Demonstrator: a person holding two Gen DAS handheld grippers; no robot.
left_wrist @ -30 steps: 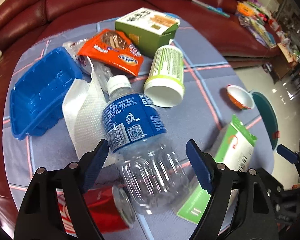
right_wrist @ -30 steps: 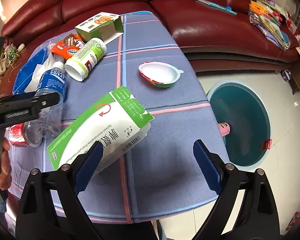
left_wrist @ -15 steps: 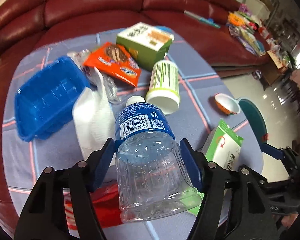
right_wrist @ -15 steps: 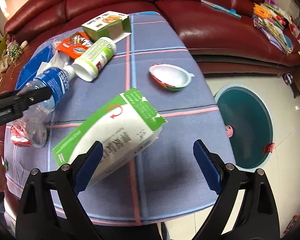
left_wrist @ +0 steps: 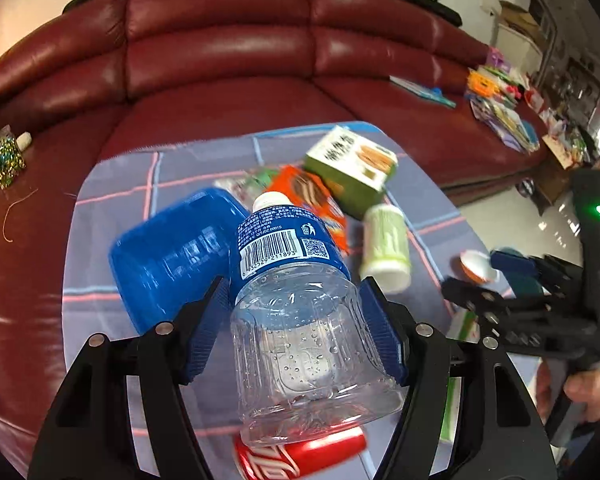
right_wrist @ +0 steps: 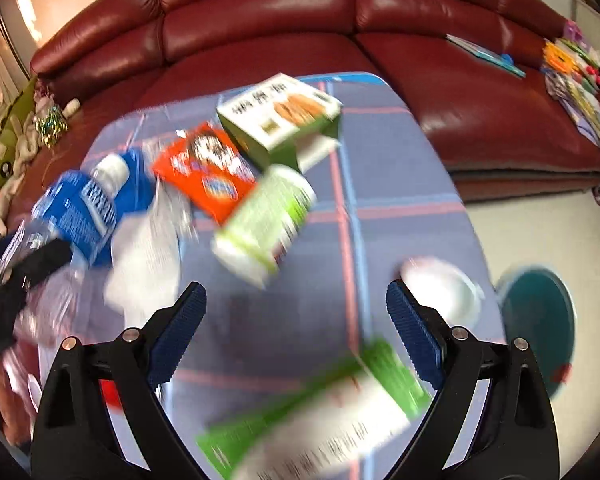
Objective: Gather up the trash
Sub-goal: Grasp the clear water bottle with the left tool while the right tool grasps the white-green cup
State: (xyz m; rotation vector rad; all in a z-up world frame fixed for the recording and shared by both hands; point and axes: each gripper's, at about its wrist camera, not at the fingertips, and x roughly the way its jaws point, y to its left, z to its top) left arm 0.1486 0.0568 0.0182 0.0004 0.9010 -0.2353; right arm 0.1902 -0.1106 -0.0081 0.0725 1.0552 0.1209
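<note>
1. Since half a second ago the left gripper [left_wrist: 300, 332] has tipped upward with its load, and the right gripper [right_wrist: 296, 336] has swung left, so the green-and-white pouch [right_wrist: 312, 420] that sat between its fingers now lies below them.

2. Nearest, the left jaws are clenched on the clear ribbed body of the plastic bottle [left_wrist: 296, 320], below its blue label. The bottle is lifted off the cloth with its cap pointing away; gripping the wide lower body likely keeps it from swinging.

3. Just beneath it a red soda can [left_wrist: 300, 458] lies on its side at the near edge of the table [left_wrist: 112, 184].

4. The right jaws stand released and wide, holding nothing, above bare cloth; the blur suggests quick motion.

5. Farther on lie the blue tray [left_wrist: 168, 256], the green-striped cup [right_wrist: 264, 216] on its side, the orange snack wrapper [right_wrist: 204, 172] and the green box [right_wrist: 280, 116], crowded together.

6. A small white bowl [right_wrist: 444, 288] sits close to the table's right edge.

7. Beyond that edge, on the floor, stands the teal bin [right_wrist: 540, 320]. I judge the path there is open, over the edge past the bowl.
</note>
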